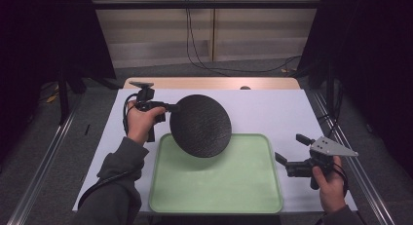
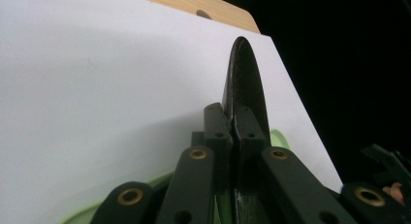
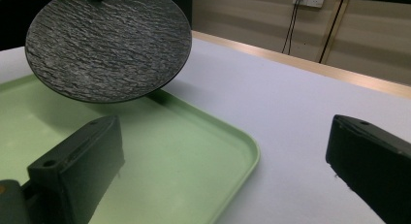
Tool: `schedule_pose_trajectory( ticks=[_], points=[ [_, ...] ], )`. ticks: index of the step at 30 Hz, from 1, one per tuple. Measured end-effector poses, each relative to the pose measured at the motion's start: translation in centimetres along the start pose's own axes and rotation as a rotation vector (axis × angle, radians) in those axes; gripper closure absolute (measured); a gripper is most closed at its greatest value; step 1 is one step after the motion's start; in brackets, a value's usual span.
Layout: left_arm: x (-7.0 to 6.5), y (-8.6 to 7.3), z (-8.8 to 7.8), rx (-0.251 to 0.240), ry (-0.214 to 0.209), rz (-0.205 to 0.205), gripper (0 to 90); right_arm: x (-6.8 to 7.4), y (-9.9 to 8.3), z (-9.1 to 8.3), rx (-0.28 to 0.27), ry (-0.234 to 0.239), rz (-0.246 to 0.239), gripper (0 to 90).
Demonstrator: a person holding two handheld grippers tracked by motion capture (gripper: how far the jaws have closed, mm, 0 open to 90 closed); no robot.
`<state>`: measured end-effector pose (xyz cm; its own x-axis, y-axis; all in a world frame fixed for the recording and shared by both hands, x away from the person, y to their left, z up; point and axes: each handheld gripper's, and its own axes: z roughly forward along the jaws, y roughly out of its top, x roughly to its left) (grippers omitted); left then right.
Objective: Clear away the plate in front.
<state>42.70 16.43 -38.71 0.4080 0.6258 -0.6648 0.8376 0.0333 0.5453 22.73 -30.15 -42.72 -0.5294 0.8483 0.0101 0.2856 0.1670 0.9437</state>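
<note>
Slate-black round plate (image 1: 200,125), centre of the high view, pinched at its left rim by the left gripper (image 1: 171,107), jaws clamped tight on the edge in the left gripper view. Tilted, hanging above the far left corner of the green tray (image 1: 243,191), not touching it (shadow underneath on the tray floor). Right gripper (image 1: 291,148) at lower right of the frame, jaws spread wide, holding nothing, well apart from the plate.

Risk, as a judgement: a thin edge grip on a broad tilted disc, so likely to pivot or slip between the pads; could drop onto the tray rim and chip, or swing down if the wrist rolls.

White sheet (image 1: 272,110) over a wooden tabletop (image 1: 209,83), smooth and bare. Dark curtains at both sides, pale wall panels beyond, cables (image 1: 195,45) trailing down to the grey floor.
</note>
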Motion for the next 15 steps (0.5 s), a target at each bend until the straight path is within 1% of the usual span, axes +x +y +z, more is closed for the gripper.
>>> schedule_pose_trajectory(
  ticks=[1, 8, 9, 12, 13, 14, 15],
  points=[
    [0.0, -0.1, 0.0, 0.002, -0.001, 0.007, 87.0, 0.0, 0.0, 0.0, 0.0, 0.002, -0.001, 0.0],
    [-0.4, -0.7, -0.3, 0.023, -0.02, 0.009, 87.1, 0.0, 0.0, 0.0, 0.002, 0.005, -0.003, 0.0],
    [-0.6, -0.8, -0.4, 0.028, -0.022, 0.021, 87.0, 0.0, 0.0, 0.0, 0.0, 0.004, -0.002, 0.0],
    [-0.8, -1.0, -0.5, 0.033, -0.033, 0.024, 87.0, 0.0, 0.0, 0.0, -0.001, 0.01, -0.005, 0.0],
    [-0.9, -1.1, -0.5, 0.035, -0.042, 0.03, 87.1, 0.0, 0.0, 0.0, 0.002, 0.004, -0.006, 0.0],
    [-0.9, -1.1, -0.5, 0.035, -0.042, 0.03, 87.0, 0.0, 0.0, 0.0, 0.002, 0.003, -0.007, 0.0],
    [-1.0, -1.4, -0.5, 0.041, -0.054, 0.025, 87.1, 0.1, 0.0, 0.0, 0.002, 0.005, -0.006, 0.0]
  ],
)
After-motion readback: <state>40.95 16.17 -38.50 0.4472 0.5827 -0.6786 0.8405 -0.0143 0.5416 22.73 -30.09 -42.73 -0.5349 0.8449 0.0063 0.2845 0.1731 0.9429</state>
